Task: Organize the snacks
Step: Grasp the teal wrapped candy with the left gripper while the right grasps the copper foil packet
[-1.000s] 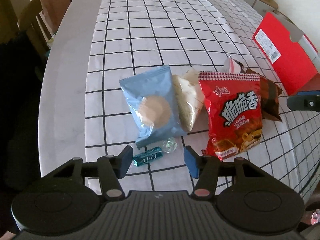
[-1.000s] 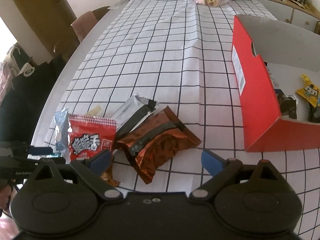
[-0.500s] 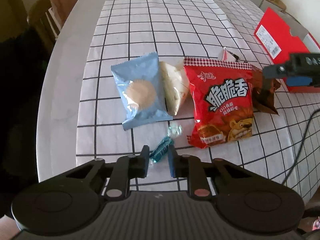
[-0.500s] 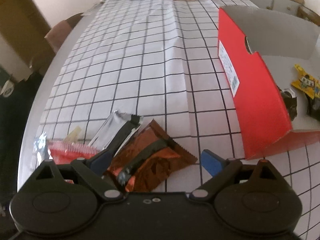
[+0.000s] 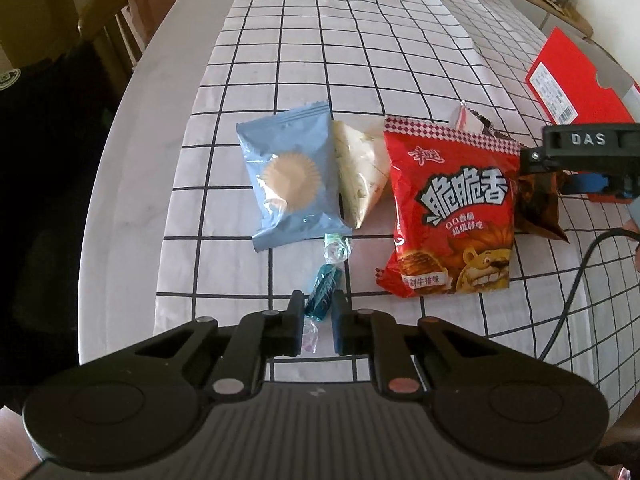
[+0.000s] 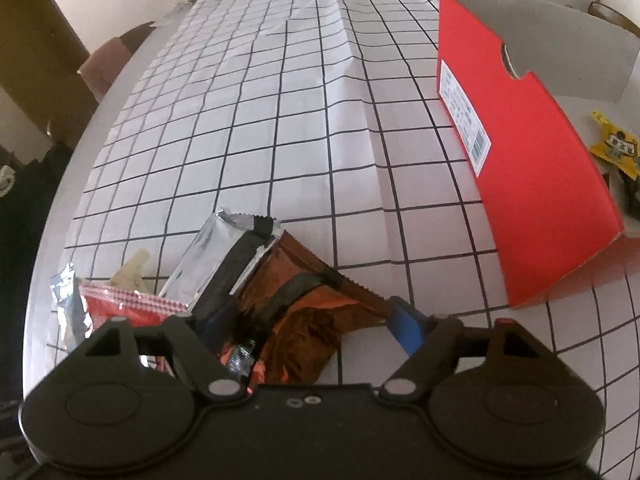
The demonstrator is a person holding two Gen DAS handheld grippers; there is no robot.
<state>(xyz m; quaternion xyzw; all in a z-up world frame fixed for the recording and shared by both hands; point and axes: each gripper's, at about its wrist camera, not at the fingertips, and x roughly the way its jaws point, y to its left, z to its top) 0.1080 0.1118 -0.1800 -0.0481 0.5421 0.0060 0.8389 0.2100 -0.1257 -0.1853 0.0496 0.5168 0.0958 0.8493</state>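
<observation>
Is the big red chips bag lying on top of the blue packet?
No, the red chips bag lies to the right of the blue packet, with a pale packet between them.

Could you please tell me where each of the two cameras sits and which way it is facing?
Left wrist: on the left gripper, angled down at the teal candy in its closed jaws.
Right wrist: on the right gripper, angled down at the brown packet between its closing jaws; no hand shows.
Shared: red chip bag, brown packet, red box.
</observation>
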